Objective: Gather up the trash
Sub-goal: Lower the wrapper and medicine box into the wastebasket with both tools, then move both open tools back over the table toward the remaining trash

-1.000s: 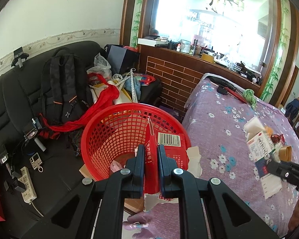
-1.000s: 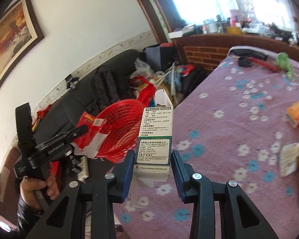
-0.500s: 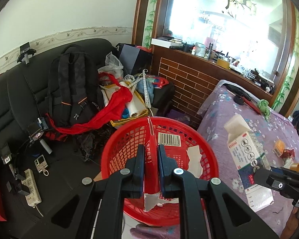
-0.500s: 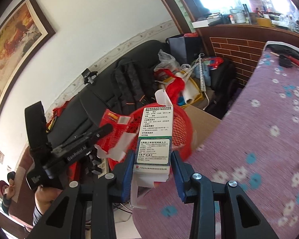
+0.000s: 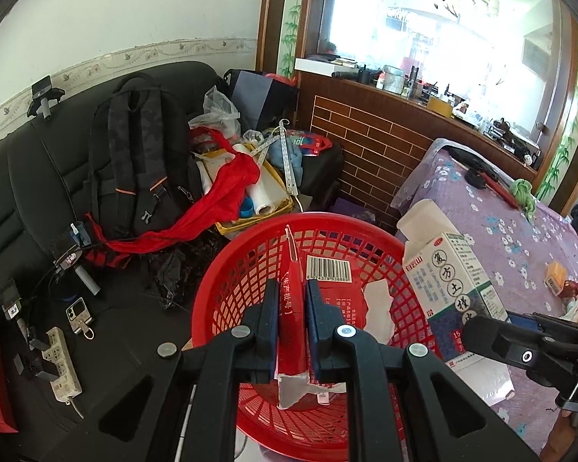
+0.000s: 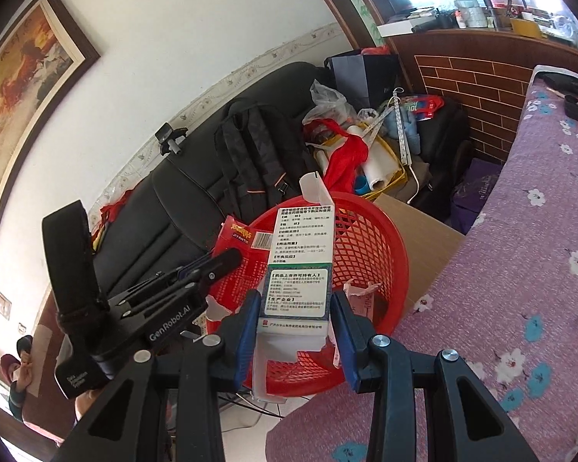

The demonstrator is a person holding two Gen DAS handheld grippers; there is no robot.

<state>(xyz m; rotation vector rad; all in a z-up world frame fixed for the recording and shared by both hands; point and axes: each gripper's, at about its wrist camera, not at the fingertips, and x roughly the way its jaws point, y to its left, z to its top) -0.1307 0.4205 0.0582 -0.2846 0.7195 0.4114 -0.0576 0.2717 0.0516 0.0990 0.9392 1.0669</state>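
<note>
Left claw [image 5: 292, 304], nearly pressed together, pinching a flattened red carton [image 5: 291, 310] edge-on above the red basket [image 5: 227, 277]. Right claw [image 6: 294, 317], partly spread, gripping a white and green medicine box [image 6: 298, 265] by its two sides, upright, top flap open, over the same basket's rim. Beyond the basket, a black sofa [image 5: 23, 177] bearing a black backpack [image 5: 131, 154] and red cloth [image 5: 215, 200]. To the right, a table under a purple floral cloth [image 5: 520, 231] with a small orange box [image 5: 555, 277].

My left jaws pinch a flattened red packet [image 5: 291, 308], my right a white box [image 6: 294, 277], both over the red basket [image 5: 227, 288].
</note>
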